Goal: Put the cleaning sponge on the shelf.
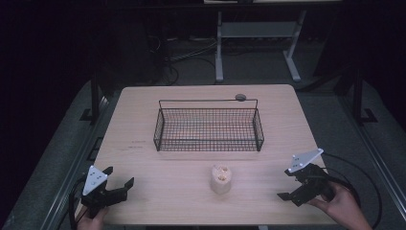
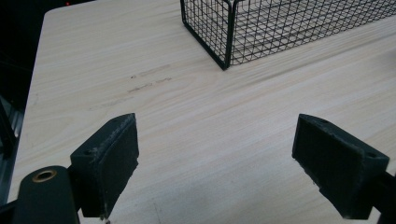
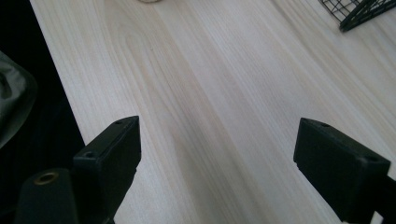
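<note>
Near edge of the wooden table [image 1: 143,191]: the left gripper [image 1: 117,182] sits at the near left corner, held in a hand [image 1: 91,221] that comes in from the bottom. Its jaws are spread wide with nothing between them; the left gripper view confirms bare tabletop [image 2: 210,130] in the gap. A grey three-cornered plate [image 1: 94,179] is mounted on top of it.

The right gripper [image 1: 288,183] sits at the near right corner, held in the other hand [image 1: 342,203]. Its jaws are likewise spread wide and hold nothing; the right gripper view shows plain wood grain [image 3: 219,116] between them. It carries its own grey plate [image 1: 303,159], and a cable [image 1: 356,184] loops off beside it.

Between the two grippers, slightly right of centre and well apart from both, a small pale cup [image 1: 221,179] stands upright on the table. Its contents are too small to identify.

Beyond the cup, at mid-table, a black wire basket [image 1: 208,142] rests flat, with a thin handle bar [image 1: 206,100] raised along its far side. The basket appears empty. One corner of it [image 2: 224,56] shows in the left gripper view.

Past the far table edge, a dark floor with the white legs of a stand [image 1: 219,52].
</note>
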Demonstrator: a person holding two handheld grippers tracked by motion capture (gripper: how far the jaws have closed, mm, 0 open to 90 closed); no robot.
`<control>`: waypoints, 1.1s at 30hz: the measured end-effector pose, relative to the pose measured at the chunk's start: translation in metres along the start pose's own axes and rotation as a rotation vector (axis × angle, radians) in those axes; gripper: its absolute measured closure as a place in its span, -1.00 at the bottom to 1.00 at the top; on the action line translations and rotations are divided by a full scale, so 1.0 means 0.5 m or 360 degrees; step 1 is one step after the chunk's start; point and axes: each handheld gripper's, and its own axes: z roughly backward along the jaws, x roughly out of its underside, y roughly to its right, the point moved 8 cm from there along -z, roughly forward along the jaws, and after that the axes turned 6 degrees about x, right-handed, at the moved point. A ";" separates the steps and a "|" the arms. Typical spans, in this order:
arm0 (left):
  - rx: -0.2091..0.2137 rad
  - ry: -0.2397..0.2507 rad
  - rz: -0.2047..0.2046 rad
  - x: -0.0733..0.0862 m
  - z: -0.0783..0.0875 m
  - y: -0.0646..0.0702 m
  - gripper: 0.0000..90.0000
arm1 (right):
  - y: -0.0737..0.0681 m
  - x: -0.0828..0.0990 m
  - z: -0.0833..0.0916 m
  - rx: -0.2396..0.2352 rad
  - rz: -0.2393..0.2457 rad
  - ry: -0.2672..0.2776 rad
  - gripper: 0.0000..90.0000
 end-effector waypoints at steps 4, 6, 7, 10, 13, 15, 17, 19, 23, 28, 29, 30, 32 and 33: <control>-0.0002 0.0002 0.0006 0.001 0.001 -0.001 -0.69 | -0.002 -0.010 -0.001 -0.0005 0.0023 -0.0008 -0.68; 0.0004 0.0004 0.0002 0.001 0.002 0.001 -0.69 | -0.004 -0.019 0.000 0.0002 0.0050 -0.0008 -0.68; 0.0004 0.0004 0.0002 0.001 0.002 0.001 -0.69 | -0.006 -0.023 0.000 0.0001 0.0062 -0.0006 -0.68; 0.0012 0.0001 -0.0003 0.001 0.002 0.001 -0.69 | -0.007 -0.032 0.000 0.0007 0.0082 -0.0012 -0.68; 0.0006 0.0012 0.0008 0.001 0.003 -0.003 -0.69 | -0.013 -0.046 0.000 0.0008 0.0111 -0.0002 -0.68; 0.0007 0.0010 0.0010 0.001 0.004 -0.004 -0.69 | -0.019 -0.054 0.000 -0.0003 0.0123 0.0007 -0.68; 0.0007 0.0009 0.0005 0.001 0.004 -0.004 -0.69 | -0.025 -0.066 -0.003 -0.0009 0.0158 -0.0018 -0.68; 0.0003 0.0011 0.0004 0.000 0.004 -0.004 -0.69 | -0.029 -0.075 -0.004 -0.0014 0.0179 -0.0017 -0.68; 0.0009 0.0006 0.0002 0.001 0.002 -0.003 -0.69 | -0.037 -0.089 -0.010 -0.0028 0.0193 -0.0038 -0.68; 0.0008 0.0017 0.0003 0.000 0.004 -0.004 -0.69 | -0.041 -0.106 -0.013 -0.0029 0.0217 -0.0036 -0.68; 0.0009 0.0017 0.0003 0.000 0.005 -0.004 -0.69 | -0.043 -0.109 -0.013 -0.0036 0.0215 -0.0032 -0.68; 0.0009 0.0017 0.0003 0.000 0.005 -0.004 -0.69 | -0.043 -0.109 -0.013 -0.0036 0.0215 -0.0032 -0.68; 0.0004 0.0015 0.0005 0.000 0.005 -0.006 -0.69 | -0.046 -0.116 -0.015 -0.0034 0.0235 -0.0036 -0.68; 0.0003 0.0014 0.0004 0.000 0.006 -0.006 -0.69 | -0.048 -0.119 -0.016 -0.0038 0.0238 -0.0036 -0.68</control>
